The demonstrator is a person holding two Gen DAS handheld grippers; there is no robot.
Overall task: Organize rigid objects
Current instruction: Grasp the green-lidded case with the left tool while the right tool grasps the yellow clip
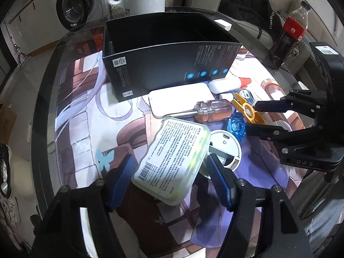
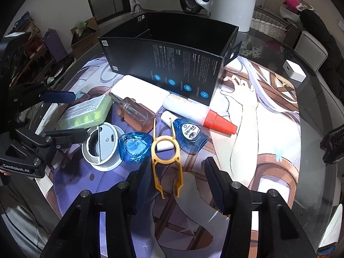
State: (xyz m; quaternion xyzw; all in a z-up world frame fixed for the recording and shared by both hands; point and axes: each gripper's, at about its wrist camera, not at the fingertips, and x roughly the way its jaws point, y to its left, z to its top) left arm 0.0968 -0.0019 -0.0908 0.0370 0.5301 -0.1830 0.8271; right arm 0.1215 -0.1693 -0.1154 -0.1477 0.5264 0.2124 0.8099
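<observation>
A pale green box [image 1: 172,157] with a printed label lies skewed on the mat between the pads of my left gripper [image 1: 170,156]. The pads stand close to its corners and the jaws are wider than the box. From the right wrist view, the left gripper [image 2: 80,115] brackets the same green box [image 2: 86,114]. A yellow plastic tool [image 2: 155,172] lies flat between the open jaws of my right gripper [image 2: 176,160], near the left pad and well clear of the right one. An open black box [image 2: 172,64] stands behind the clutter.
A clear-handled screwdriver [image 2: 137,116], a blue faceted piece [image 2: 133,148], a round white device [image 2: 101,148], a blue packet [image 2: 191,133], a red-capped glue bottle [image 2: 193,107] and a flat white slab [image 1: 182,96] crowd together. A cola bottle [image 1: 288,32] stands at the table's far right.
</observation>
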